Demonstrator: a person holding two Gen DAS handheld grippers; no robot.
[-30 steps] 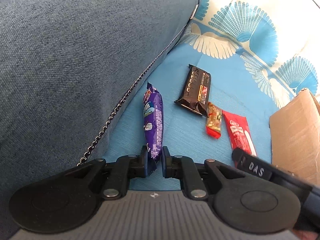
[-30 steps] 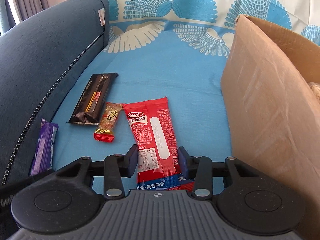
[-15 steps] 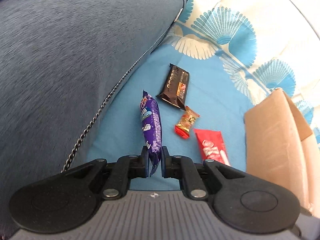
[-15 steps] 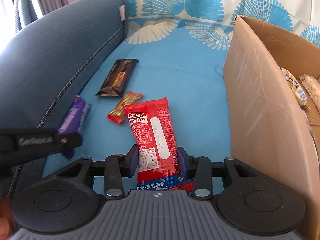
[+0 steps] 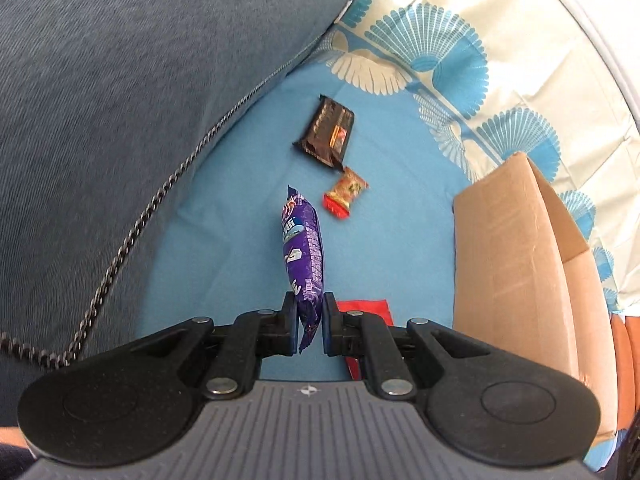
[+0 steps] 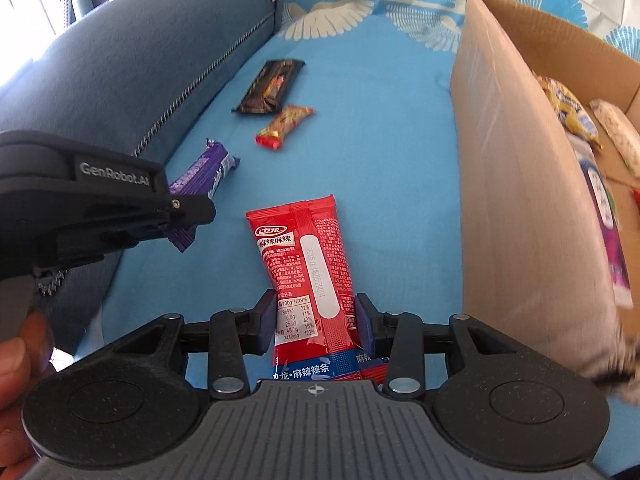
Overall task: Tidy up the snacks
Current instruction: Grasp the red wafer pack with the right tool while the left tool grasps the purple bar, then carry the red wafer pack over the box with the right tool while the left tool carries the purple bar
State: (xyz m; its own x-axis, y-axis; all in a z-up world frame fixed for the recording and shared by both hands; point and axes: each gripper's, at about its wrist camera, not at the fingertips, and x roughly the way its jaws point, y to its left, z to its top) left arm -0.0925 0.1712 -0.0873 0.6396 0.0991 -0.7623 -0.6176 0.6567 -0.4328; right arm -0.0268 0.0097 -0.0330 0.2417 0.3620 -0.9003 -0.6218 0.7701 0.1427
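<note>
From the left wrist camera, the left gripper (image 5: 310, 328) has its two fingers clamped on the tail end of one purple snack packet (image 5: 303, 252), which stands out ahead of the jaws above the blue sheet (image 5: 240, 216). Two snacks lie loose on the sheet beyond it: one dark brown bar (image 5: 326, 133) and, just beside its near corner, one small orange-and-red candy (image 5: 345, 193). A corner of one red packet (image 5: 362, 308) shows behind the right finger. One cardboard box (image 5: 516, 256) stands to the right, and the grey-blue sofa cushion (image 5: 120, 80) with its dark chain trim fills the left side.

From the right wrist camera, the right gripper (image 6: 316, 326) has its two fingers closed against the sides of the one red packet (image 6: 308, 272), gripping its lower part. The left gripper (image 6: 120, 204) reaches in from the left with the purple packet (image 6: 202, 184) pinched at its tip, held clear of the sheet (image 6: 380, 128). The brown bar (image 6: 272, 86) and the small candy (image 6: 285, 126) lie farther off, near each other. The open box (image 6: 516, 184) stands at the right; inside it at least four packets show, among them a yellow packet (image 6: 568, 110) and a pale packet (image 6: 618, 132), the others too blurred to count surely. A thumb (image 6: 18, 368) shows at the lower left edge.
</note>
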